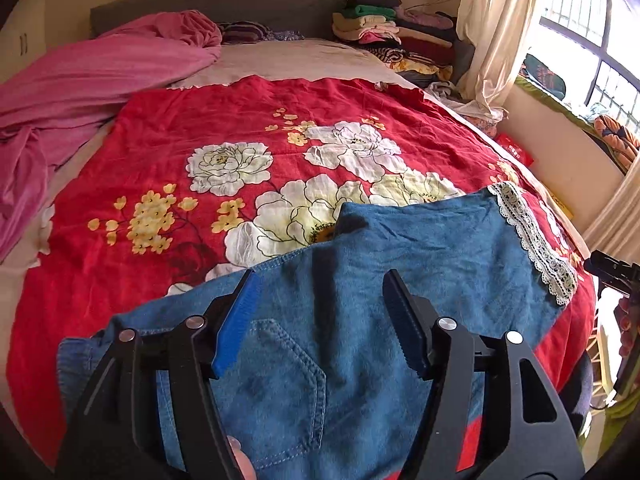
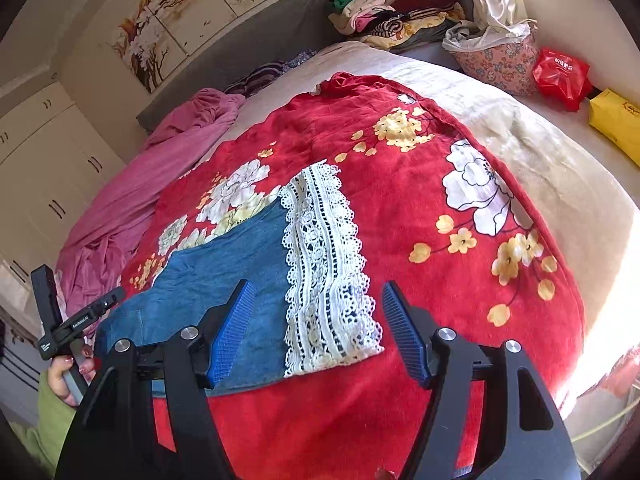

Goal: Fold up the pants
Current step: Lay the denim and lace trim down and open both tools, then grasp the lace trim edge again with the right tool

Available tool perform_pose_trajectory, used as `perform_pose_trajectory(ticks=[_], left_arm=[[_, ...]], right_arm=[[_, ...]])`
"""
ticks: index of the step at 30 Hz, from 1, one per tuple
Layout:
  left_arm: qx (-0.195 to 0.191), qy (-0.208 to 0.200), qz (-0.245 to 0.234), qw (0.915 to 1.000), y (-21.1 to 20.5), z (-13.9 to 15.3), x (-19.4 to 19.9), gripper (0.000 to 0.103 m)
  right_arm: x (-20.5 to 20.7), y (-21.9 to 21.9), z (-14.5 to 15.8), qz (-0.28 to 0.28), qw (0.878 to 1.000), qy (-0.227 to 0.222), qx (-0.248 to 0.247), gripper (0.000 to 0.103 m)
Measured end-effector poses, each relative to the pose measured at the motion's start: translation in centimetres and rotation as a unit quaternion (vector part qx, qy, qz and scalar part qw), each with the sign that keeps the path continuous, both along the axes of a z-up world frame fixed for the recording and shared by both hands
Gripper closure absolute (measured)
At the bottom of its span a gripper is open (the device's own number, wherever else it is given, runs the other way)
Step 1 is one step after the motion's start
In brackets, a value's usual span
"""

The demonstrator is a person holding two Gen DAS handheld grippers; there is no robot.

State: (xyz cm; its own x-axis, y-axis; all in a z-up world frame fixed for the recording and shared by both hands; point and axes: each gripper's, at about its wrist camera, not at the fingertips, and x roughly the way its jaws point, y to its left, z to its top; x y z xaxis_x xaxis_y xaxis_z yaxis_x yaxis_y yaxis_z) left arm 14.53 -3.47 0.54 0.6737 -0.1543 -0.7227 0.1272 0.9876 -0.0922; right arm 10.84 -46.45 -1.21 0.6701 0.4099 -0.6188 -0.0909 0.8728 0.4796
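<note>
- The blue denim pants with a white lace hem (image 1: 400,264) lay spread flat on the red quilt printed with white and yellow flowers (image 1: 224,120), taking up the near side of the bed from about 5 to 7 o'clock in the left wrist view.
- In that view a stitched back pocket (image 1: 276,384) sat at 6 o'clock, directly between the tool's arms, and the lace trim (image 1: 532,240) ran along the leg end toward 3 o'clock.
- The left gripper (image 1: 318,324) hung over the pocket area with its blue-padded fingers (image 1: 234,324) spread wide apart — nothing was pinched between them, and I could not tell whether the tips touched the denim.
- The right gripper (image 2: 320,332) hovered over the leg end, its ribbed blue pads (image 2: 234,332) likewise set well apart, with the lace band (image 2: 324,264) showing in the gap between them.
- In the right wrist view the pants (image 2: 224,264) stretched from centre toward 8 o'clock, where the person's hand (image 2: 66,376) gripped the black handle of the other tool.
- A rumpled pink blanket (image 1: 80,80) lay at 10 o'clock in the left view, just beside the quilt.
- A stack of folded clothes (image 1: 384,24) sat at 1 o'clock by the grey headboard (image 1: 224,4) — well apart from the pants.
</note>
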Motion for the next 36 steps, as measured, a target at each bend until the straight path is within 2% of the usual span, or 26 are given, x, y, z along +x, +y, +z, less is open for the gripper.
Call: perform_pose_trajectory(ticks=[5,8,12,13,14,19,21,23,25,30,32,36], left_arm=[[0.001,0.009,-0.009,0.9999,0.4,-0.4,-2.7,0.039],[0.010,0.012,-0.013,0.9998,0.6,-0.7,-4.0,0.036],[0.020,0.022,-0.014,0.9995,0.6,-1.7,-4.9,0.033],[0.026,0.025,-0.015,0.9992,0.5,-2.1,-5.0,0.033],[0.033,0.028,-0.014,0.9990,0.5,-2.4,-5.1,0.033],[0.055,0.034,-0.003,0.9979,0.6,-3.7,-5.2,0.032],[0.064,0.035,0.004,0.9973,0.7,-4.0,-5.1,0.032],[0.072,0.035,0.009,0.9967,0.7,-4.2,-5.2,0.030],[0.072,0.041,0.011,0.9965,0.8,-4.5,-5.1,0.027],[0.082,0.043,0.004,0.9957,0.1,-5.0,-5.3,0.025],[0.086,0.044,0.004,0.9953,-0.1,-5.2,-5.4,0.025],[0.079,0.031,0.006,0.9964,0.1,-4.2,-5.9,0.024]], right_arm=[[-2.0,1.3,-1.0,0.015,1.000,0.017,0.016,0.038],[-2.5,2.1,-1.8,0.023,0.999,0.032,0.010,0.038],[-2.0,1.7,-2.8,0.003,0.999,0.047,0.012,0.037],[-1.6,1.3,-3.0,-0.009,0.999,0.051,0.013,0.028],[-1.2,1.0,-3.2,-0.017,0.998,0.053,0.015,0.024],[0.8,0.0,-4.8,-0.030,0.995,0.084,0.046,0.024],[1.1,0.0,-4.7,-0.029,0.995,0.081,0.057,0.026],[1.2,0.4,-4.2,-0.017,0.996,0.073,0.055,0.036],[1.2,0.9,-4.0,-0.008,0.997,0.068,0.048,0.036],[0.6,0.4,-3.7,-0.011,0.996,0.048,0.068,0.047],[0.4,0.4,-3.6,-0.012,0.997,0.045,0.069,0.056],[0.0,0.8,-2.9,-0.013,0.998,0.032,0.055,0.060]])
